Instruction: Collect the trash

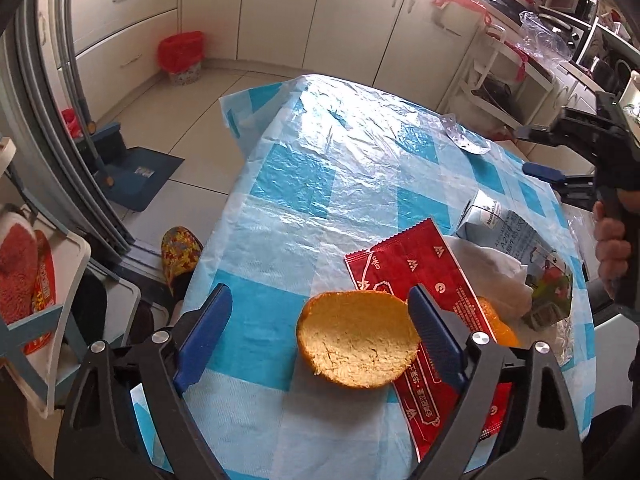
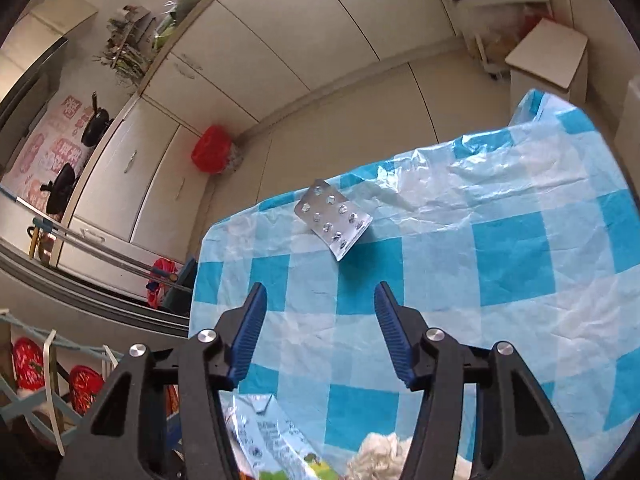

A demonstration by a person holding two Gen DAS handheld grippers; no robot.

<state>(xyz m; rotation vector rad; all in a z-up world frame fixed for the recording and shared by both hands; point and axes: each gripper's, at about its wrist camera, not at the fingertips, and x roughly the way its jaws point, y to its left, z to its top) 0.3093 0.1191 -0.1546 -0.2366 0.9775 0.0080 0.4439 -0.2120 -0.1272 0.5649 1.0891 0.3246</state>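
Your left gripper [image 1: 320, 308] hangs released, its 2 pads flanking the orange peel [image 1: 358, 340] without touching, on the red wrapper [image 1: 420, 276]. Your right gripper [image 2: 320, 300] gapes empty over the checked tablecloth [image 2: 500, 260], blister pack [image 2: 333, 218] just ahead.

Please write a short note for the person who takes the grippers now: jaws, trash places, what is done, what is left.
Left gripper: jaws open around the peel, not pressing.
Right gripper: jaws open, empty, pointing at the blister pack.
Still on the table: peel on the red wrapper, carton, tissue, blister pack near the far edge.
Done: nothing picked yet.
Left: collect it all; a red-lined bin stands on the floor.
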